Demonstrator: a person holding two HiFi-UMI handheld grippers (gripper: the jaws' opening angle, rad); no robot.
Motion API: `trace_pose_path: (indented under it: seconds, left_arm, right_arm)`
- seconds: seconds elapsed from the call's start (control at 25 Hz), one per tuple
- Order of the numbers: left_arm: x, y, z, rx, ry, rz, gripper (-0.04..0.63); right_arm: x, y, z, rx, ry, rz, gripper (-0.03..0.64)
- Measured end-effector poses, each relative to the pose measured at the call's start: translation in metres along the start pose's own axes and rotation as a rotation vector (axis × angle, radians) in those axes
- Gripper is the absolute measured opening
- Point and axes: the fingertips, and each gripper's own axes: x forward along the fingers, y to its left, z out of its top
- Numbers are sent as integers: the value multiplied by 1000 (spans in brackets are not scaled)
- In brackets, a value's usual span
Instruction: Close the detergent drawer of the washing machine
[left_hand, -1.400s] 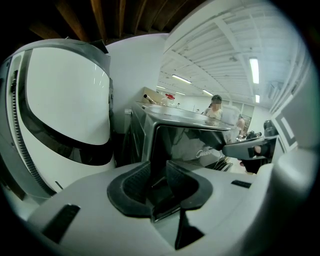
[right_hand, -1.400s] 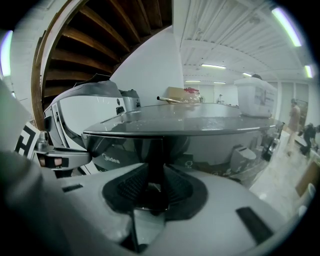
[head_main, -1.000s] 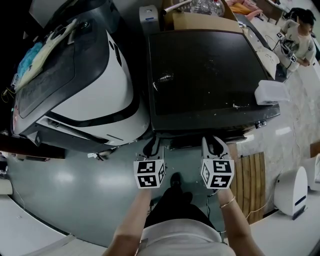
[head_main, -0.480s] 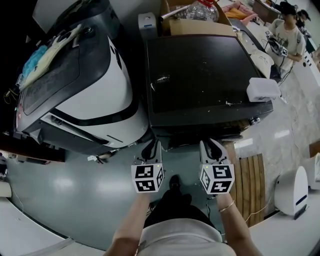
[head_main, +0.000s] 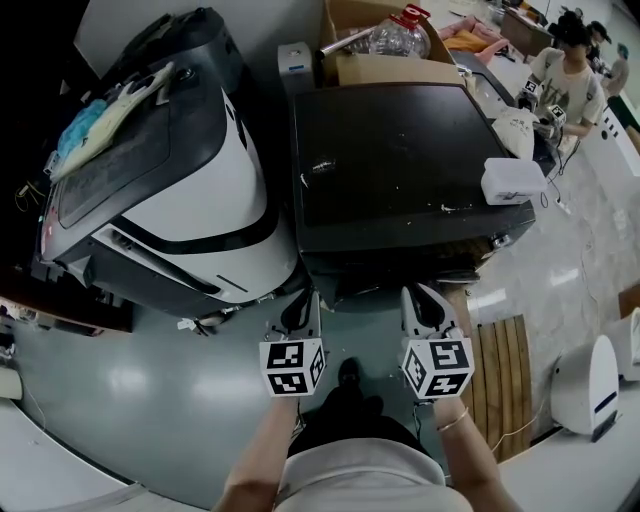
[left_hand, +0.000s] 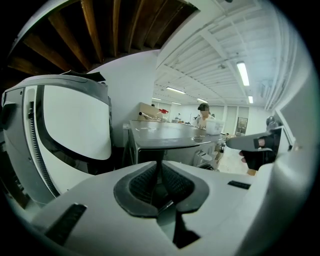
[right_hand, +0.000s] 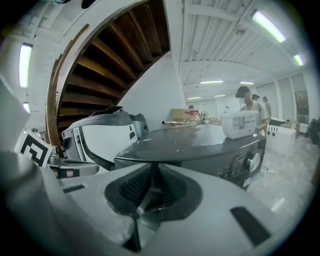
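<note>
The dark washing machine (head_main: 400, 160) stands straight ahead, and its flat top fills the middle of the head view. Its front panel (right_hand: 240, 165) with a round knob shows in the right gripper view. The detergent drawer cannot be made out from here. My left gripper (head_main: 303, 305) hangs just before the machine's front, left of centre. Its jaws are closing, down to a thin slit, with nothing between them (left_hand: 161, 170). My right gripper (head_main: 425, 300) is level with it at the right. Its pads meet and hold nothing (right_hand: 156, 175).
A white-and-black machine (head_main: 190, 180) stands close on the left, with cloths on its lid. A white box (head_main: 512, 182) sits on the washer's right corner, a cardboard box with a bottle (head_main: 380, 65) behind. A wooden slat mat (head_main: 505, 370) and a white appliance (head_main: 585, 385) are on the right. People (head_main: 560, 80) stand far right.
Both grippers have drawn back a little from the washer's front toward me, side by side. The head view has tilted so that more of the room behind the machine shows.
</note>
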Motion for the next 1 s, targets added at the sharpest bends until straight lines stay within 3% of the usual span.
trace_pose_path:
  seconds: [0.24, 1.0]
  left_arm:
    - [-16, -7, 7, 15, -31, 0, 12]
    - [-61, -24, 7, 40, -75, -7, -5]
  right_arm:
    - [-19, -1, 5, 0, -37, -3, 3]
    - [-65, 3, 6, -48, -78, -8, 2]
